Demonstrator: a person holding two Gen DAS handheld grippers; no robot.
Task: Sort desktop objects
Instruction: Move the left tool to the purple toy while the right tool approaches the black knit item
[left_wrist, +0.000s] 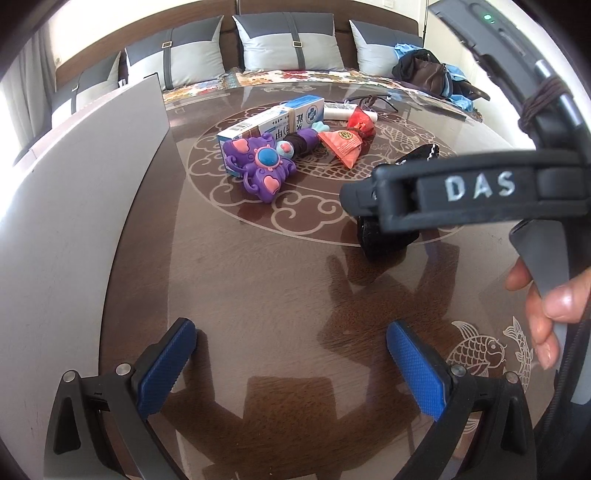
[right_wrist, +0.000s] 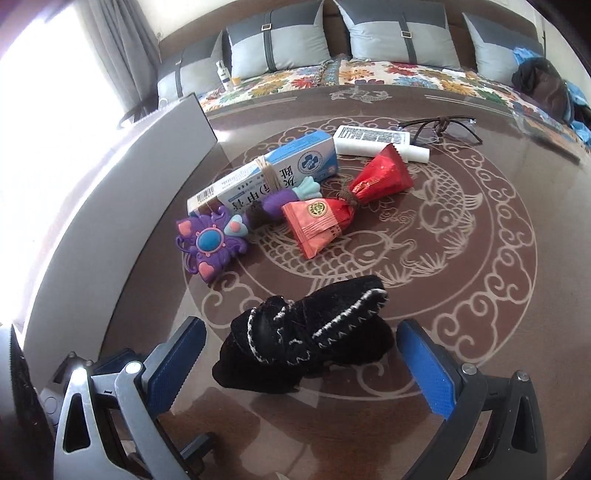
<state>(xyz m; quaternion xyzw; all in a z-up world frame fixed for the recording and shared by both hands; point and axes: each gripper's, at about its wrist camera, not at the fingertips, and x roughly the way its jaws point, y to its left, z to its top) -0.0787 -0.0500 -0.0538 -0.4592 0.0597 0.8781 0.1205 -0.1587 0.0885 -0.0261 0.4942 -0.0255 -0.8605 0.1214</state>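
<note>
A black stitched cloth pouch (right_wrist: 306, 339) lies on the dark patterned table between the open fingers of my right gripper (right_wrist: 299, 365), which straddles it without closing. Behind it lie a purple butterfly toy (right_wrist: 208, 245), a blue-white medicine box (right_wrist: 266, 173), orange and red snack packets (right_wrist: 325, 221), a white tube (right_wrist: 373, 140) and glasses (right_wrist: 439, 125). My left gripper (left_wrist: 291, 365) is open and empty over bare table. In its view the right gripper's body (left_wrist: 461, 192) covers most of the pouch (left_wrist: 384, 236); the toy (left_wrist: 258, 166) and box (left_wrist: 273, 122) lie beyond.
A grey upright board (left_wrist: 74, 206) stands along the table's left edge, also in the right wrist view (right_wrist: 122, 173). A sofa with grey cushions (right_wrist: 399, 37) and a dark bag (left_wrist: 424, 70) lies behind the table.
</note>
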